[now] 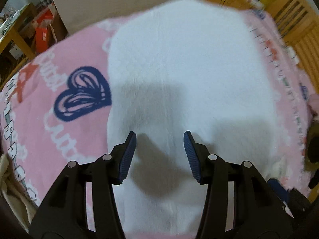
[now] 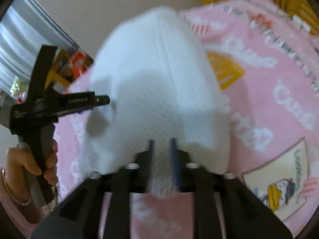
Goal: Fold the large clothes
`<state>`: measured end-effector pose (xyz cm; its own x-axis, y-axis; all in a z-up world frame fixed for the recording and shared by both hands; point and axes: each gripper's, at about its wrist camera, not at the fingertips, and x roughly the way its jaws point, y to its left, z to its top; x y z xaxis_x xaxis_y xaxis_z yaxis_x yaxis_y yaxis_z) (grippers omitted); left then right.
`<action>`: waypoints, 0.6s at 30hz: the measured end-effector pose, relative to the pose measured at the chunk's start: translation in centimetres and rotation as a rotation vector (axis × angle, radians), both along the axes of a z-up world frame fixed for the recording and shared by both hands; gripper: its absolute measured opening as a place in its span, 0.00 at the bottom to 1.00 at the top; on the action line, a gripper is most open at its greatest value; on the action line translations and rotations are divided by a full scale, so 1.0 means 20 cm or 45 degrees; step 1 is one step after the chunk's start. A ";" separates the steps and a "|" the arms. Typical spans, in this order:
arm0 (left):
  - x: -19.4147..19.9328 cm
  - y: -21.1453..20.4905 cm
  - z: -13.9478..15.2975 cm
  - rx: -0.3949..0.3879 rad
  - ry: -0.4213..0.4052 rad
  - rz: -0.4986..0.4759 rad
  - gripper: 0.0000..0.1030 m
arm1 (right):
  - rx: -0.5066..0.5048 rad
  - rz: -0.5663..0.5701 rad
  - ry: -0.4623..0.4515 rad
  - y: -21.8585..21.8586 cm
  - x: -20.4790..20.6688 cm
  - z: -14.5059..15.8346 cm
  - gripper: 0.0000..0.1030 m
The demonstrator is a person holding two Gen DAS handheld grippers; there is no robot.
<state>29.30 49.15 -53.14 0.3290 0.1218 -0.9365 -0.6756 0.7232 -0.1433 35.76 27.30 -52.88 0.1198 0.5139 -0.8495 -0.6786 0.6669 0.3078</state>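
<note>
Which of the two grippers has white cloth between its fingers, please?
The right gripper: white cloth sits pinched between its fingers. The left gripper hangs open above it, holding nothing.

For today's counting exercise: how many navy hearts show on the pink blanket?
1: the navy heart lies left of the white garment; that garment may hide others.

We lose the white garment's [image 1: 179, 69] near edge behind the left gripper [image 1: 159, 155] frame. Motion blur smears the pink blanket's [image 2: 269, 103] lettering (unreadable), and the right gripper's [image 2: 162, 163] pads [image 2: 173, 159] blur into fabric.
</note>
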 end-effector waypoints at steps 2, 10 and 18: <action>-0.12 -0.10 0.18 0.068 -0.090 0.007 0.47 | 0.083 -0.035 -0.119 -0.12 -0.11 0.16 0.78; -0.70 -0.58 0.89 0.339 -0.268 0.033 0.78 | 0.212 -0.160 -0.369 -0.52 -0.45 0.71 0.93; -1.05 -1.02 1.33 0.714 -0.150 -0.067 0.94 | 0.198 -0.165 -0.431 -0.79 -0.75 1.12 0.93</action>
